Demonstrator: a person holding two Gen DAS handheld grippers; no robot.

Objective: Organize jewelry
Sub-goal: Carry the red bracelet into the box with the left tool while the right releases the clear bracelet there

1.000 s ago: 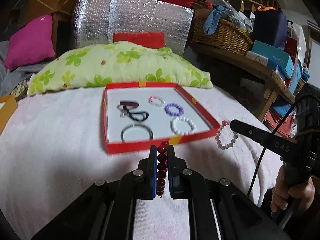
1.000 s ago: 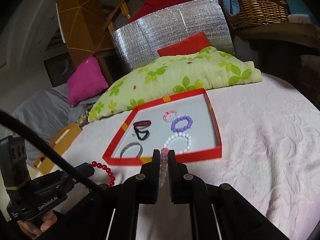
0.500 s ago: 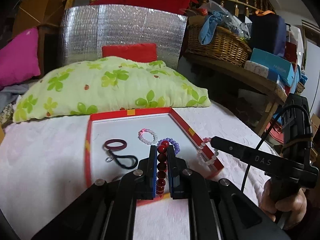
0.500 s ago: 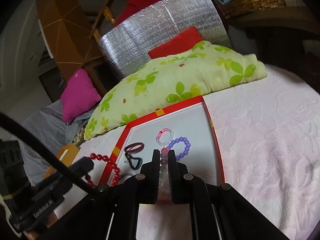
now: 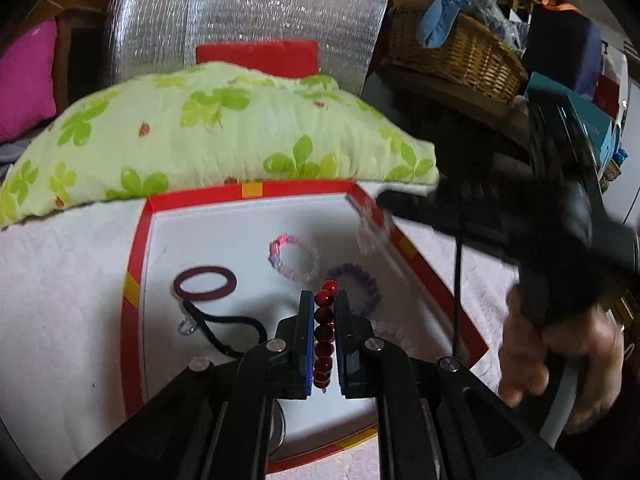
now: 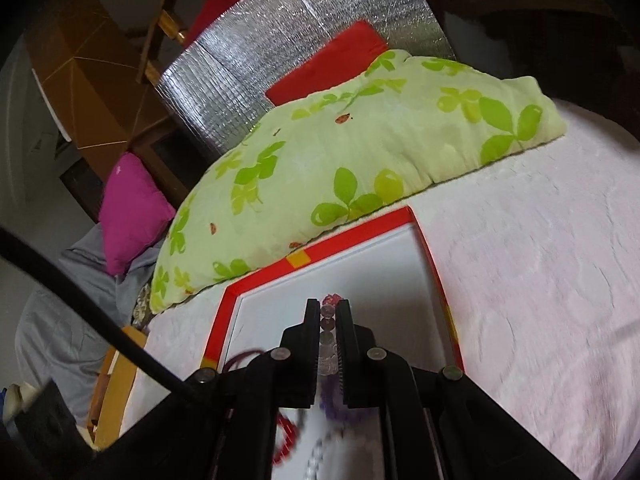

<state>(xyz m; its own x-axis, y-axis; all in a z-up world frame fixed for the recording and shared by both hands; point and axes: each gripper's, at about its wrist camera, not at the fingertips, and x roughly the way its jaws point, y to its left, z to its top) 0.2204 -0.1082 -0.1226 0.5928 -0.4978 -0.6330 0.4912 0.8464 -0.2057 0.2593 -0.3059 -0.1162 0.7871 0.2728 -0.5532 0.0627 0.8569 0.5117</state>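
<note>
- Left gripper (image 5: 324,300) clamped on a red bead bracelet (image 5: 323,336), strand running straight back along the fingers, first beads poking past the tips.
- Hanging over the near half of the red-rimmed tray (image 5: 136,264), white floor directly below the tips; release point likely straight down, not forward.
- Ahead of those tips: purple bead bracelet (image 5: 360,280) just to the right, pink-and-clear bracelet (image 5: 294,258) beyond, maroon hair band (image 5: 205,282) and black cord (image 5: 224,326) off to the left. Open floor at the far end.
- Right gripper (image 6: 326,307) pinched tight on a clear bead bracelet (image 6: 327,334), pink bead at the tip, strand also lined up with the fingers.
- Over the tray too, further in and nearer the far rim (image 6: 298,258); better placed for the empty far corner.
- Left view only: right gripper coming in from the right, blurred, hand (image 5: 560,344) on its grip, pale beads smeared at the tray's right wall.
- Right view only: bare white floor ahead of its tips, red beads dangling blurred below the frame.
- Risk, as a guess: two strands crossing or tangling.
</note>
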